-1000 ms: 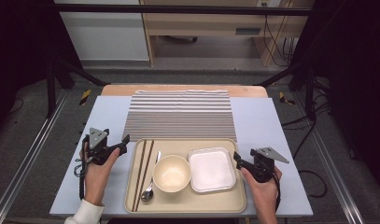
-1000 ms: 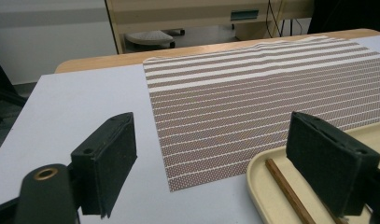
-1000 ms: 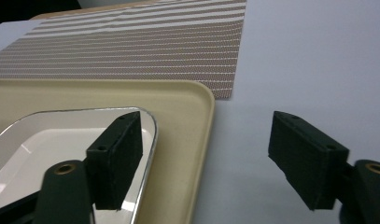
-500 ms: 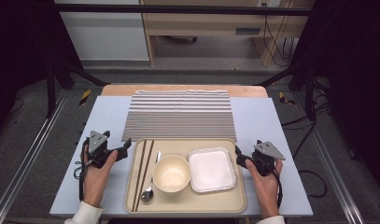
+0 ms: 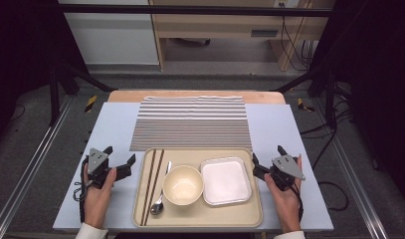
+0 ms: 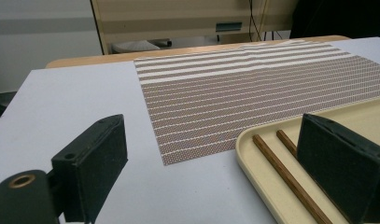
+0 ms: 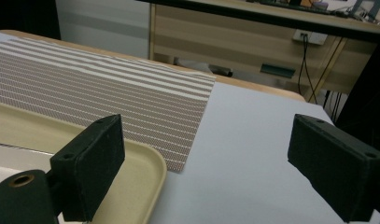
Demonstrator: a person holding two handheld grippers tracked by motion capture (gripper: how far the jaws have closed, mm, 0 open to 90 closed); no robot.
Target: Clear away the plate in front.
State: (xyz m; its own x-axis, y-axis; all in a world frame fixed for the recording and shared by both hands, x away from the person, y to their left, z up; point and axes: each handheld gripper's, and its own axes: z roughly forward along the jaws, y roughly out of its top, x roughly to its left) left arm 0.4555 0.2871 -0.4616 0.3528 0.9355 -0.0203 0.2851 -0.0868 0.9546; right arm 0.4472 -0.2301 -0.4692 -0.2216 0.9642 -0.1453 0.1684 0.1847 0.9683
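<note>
Both claws stand spread, holding nothing, flanking the tray (image 5: 197, 219) on the table (image 5: 105, 129): left claw (image 5: 121, 160) at nine o'clock, right claw (image 5: 267, 159) at three; right jaws have just been opening.

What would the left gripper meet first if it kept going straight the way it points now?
Probably the near-left rim of the tray: the open left gripper straddles that edge, with the chopsticks just inside it by the right-hand jaw. Farther along lies the striped placemat. Its height above the rim is hard to judge.
</note>
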